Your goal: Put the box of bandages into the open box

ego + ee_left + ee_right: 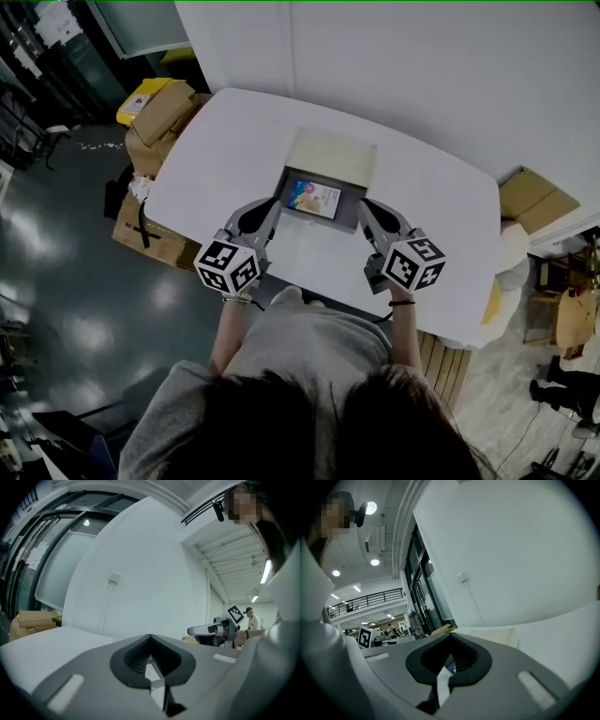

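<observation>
The open box (351, 218) is grey with a beige lid (332, 157) folded back, and it sits at the middle of the white table (225, 150). The box of bandages (312, 198), with a blue picture on top, lies flat inside it. My left gripper (276, 203) is at the box's left edge and my right gripper (363, 210) at its right edge. In the left gripper view the left gripper (151, 660) is shut on a thin white printed strip of the box wall. The right gripper (452, 660) is likewise shut on a thin white strip, with a bit of blue behind it.
Cardboard boxes (157, 114) are stacked on the floor off the table's left end. More cardboard (536, 199) stands past its right end. A white wall rises just behind the table. The person's body is close against the near edge.
</observation>
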